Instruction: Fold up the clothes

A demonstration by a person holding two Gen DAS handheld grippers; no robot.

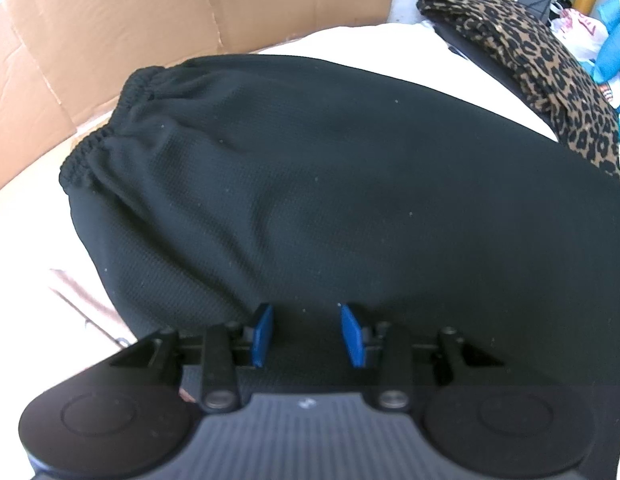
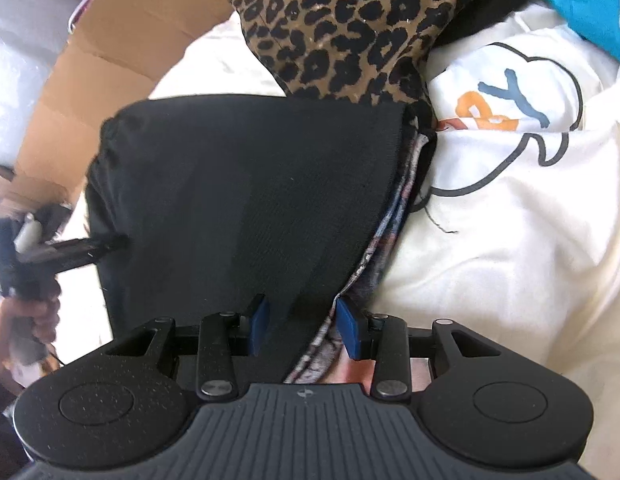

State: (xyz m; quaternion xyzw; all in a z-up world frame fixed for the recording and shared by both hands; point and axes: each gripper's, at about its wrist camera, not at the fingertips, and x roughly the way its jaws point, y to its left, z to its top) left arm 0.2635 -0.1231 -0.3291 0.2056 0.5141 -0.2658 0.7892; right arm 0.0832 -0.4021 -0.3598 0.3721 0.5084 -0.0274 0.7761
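Observation:
A black garment point(image 1: 310, 184) with a gathered elastic edge at its left lies folded on a white surface point(image 1: 349, 40). My left gripper point(image 1: 306, 332) is open, its blue pads just over the garment's near edge. In the right wrist view the same black garment point(image 2: 250, 200) lies ahead, with a patterned grey layer point(image 2: 389, 232) showing along its right edge. My right gripper point(image 2: 302, 328) is open, its blue pads astride the garment's near right edge. The left gripper point(image 2: 70, 252), held in a hand, shows blurred at the garment's left side.
A folded leopard-print garment point(image 1: 529, 52) lies behind the black one; it also shows in the right wrist view point(image 2: 341, 24). A white shirt with a printed drawing point(image 2: 509, 160) lies to the right. Cardboard point(image 1: 130, 32) stands at the back left. Blue fabric point(image 2: 581, 0) is far right.

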